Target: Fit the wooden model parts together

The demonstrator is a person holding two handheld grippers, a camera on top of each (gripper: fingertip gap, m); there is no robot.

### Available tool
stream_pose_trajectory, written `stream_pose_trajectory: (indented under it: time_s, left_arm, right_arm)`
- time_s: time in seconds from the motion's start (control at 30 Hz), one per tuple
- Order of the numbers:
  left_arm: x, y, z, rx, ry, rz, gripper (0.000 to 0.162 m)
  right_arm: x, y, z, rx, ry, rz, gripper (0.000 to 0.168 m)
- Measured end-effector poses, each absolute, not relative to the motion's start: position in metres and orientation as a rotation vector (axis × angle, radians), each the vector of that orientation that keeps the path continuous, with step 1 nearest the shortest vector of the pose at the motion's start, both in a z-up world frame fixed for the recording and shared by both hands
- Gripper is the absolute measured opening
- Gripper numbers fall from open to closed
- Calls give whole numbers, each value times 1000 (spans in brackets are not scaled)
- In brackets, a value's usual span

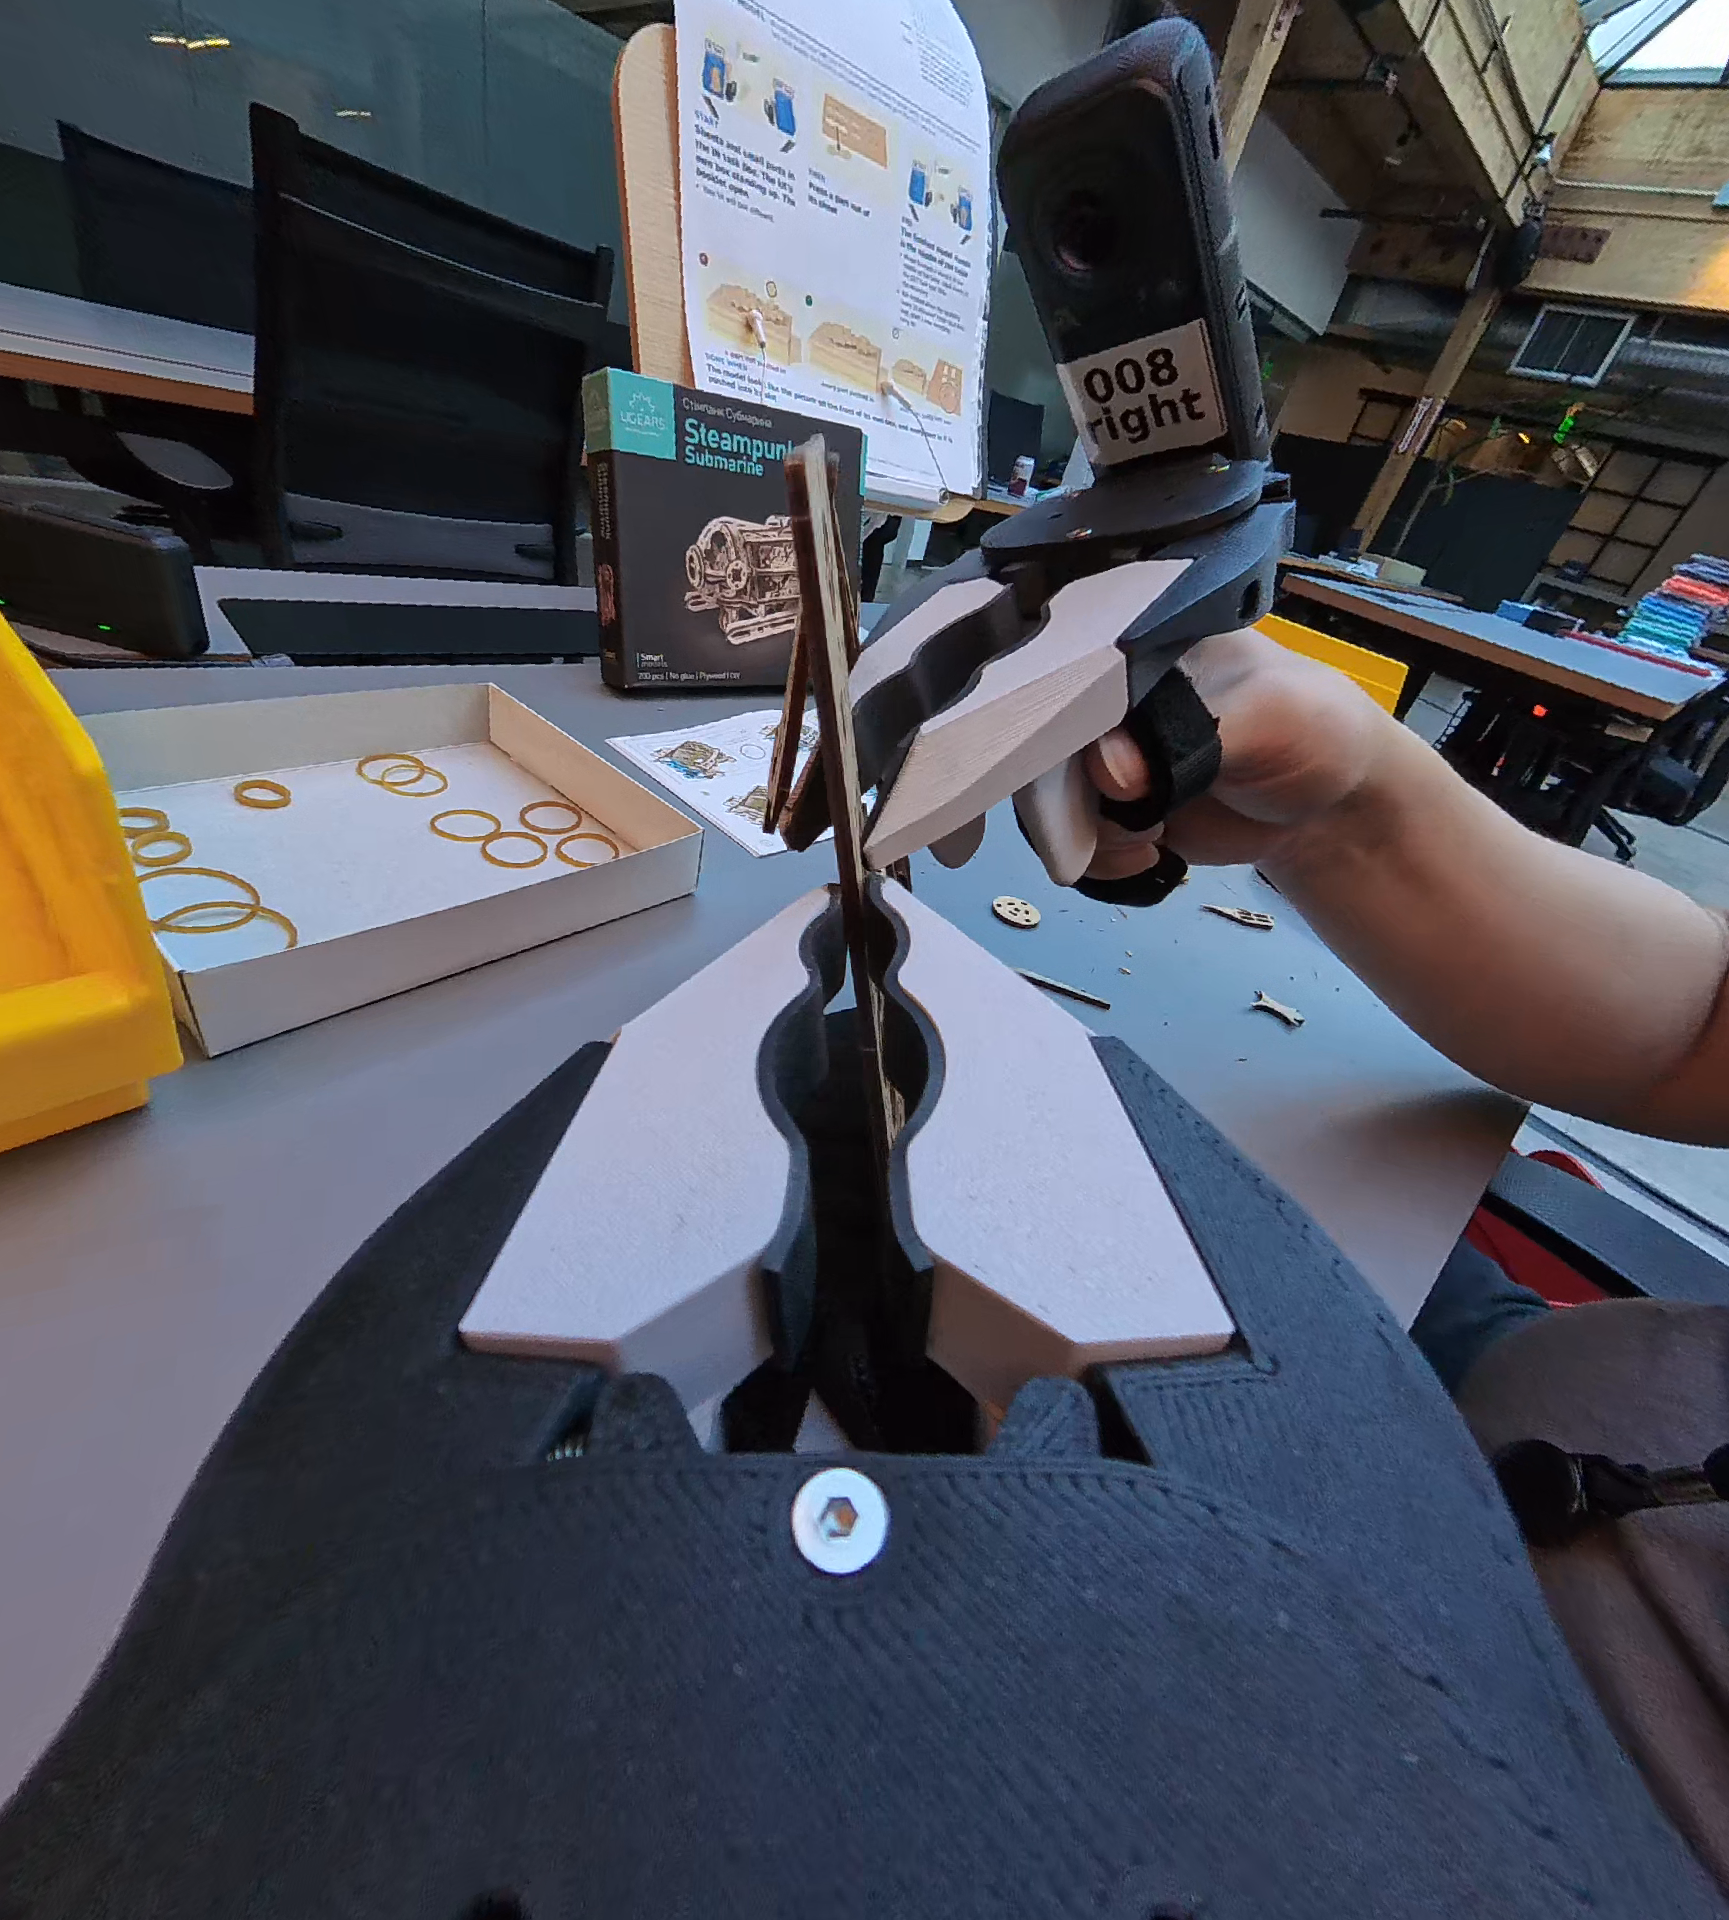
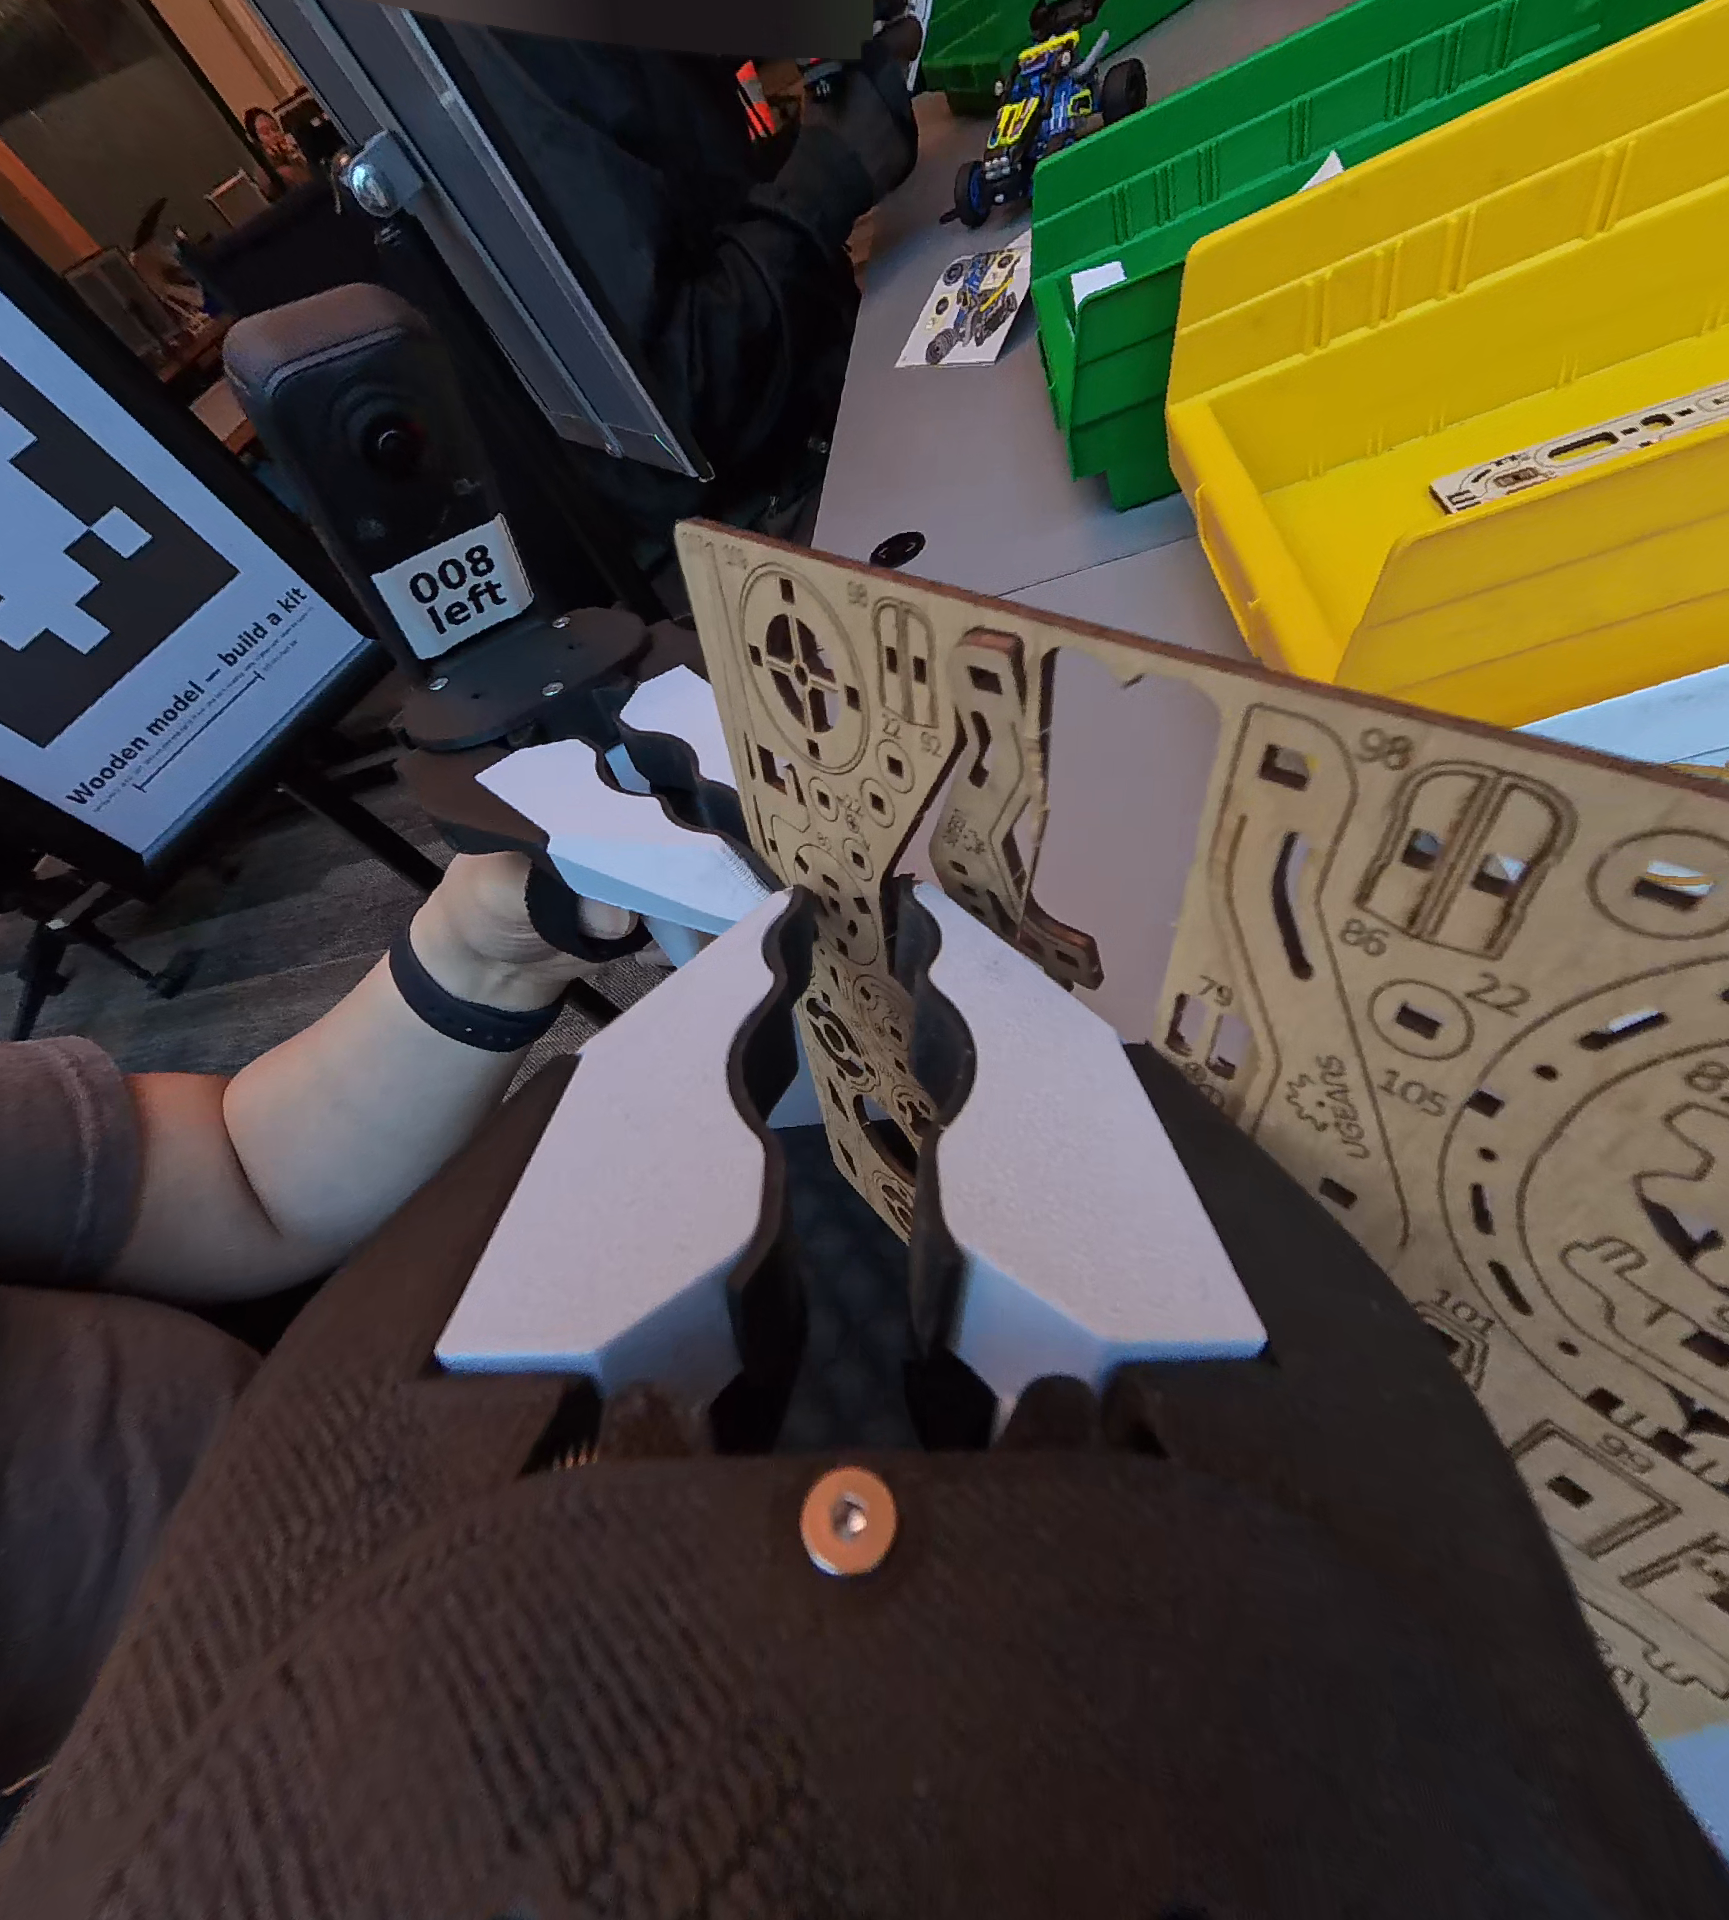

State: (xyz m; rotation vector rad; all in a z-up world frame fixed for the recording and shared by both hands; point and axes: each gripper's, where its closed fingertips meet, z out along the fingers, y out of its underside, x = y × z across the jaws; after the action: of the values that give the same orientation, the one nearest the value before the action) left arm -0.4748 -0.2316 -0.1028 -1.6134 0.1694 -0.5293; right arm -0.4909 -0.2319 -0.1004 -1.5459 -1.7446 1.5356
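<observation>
The left gripper [image 1: 855, 904] is clamping the wooden sheet [image 1: 824, 665] edge-on, jaws nearly closed on the thin plywood, holding it upright above the grey table [image 1: 320, 1143]. The right gripper [image 2: 849, 914] is closing on the same wooden sheet [image 2: 1462, 987] from its other side, jaws narrowed to the panel's thickness, tips at a partly freed part [image 2: 995, 790] hanging at 12 o'clock from them. That part is tilting out of its cut-out but appears to be still attached at one end.

The step in hand appears to be pressing a part free of the sheet, ahead of any fitting.

1. Keep the left grip close to the part, so the panel is not flexing.
2. Push with the right tips squarely through the panel face; twisting risks snapping the thin tabs or the part.
3. Work over the table, so a released part is not dropping out of reach.

The white tray [image 1: 569, 748] of rubber bands [image 1: 517, 847] is lying at 10 o'clock from the left jaws, the kit box [image 1: 714, 540] at 12 o'clock.
</observation>
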Motion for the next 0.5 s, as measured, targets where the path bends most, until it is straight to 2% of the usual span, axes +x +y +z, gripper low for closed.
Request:
stream_pose_trajectory:
  time_s: [0.5]
  left_arm:
    - [-477, -231, -107, -1628, 117, -501, 1]
  right_arm:
    - [-493, -231, -104, -1485, -1734, 1414, 14]
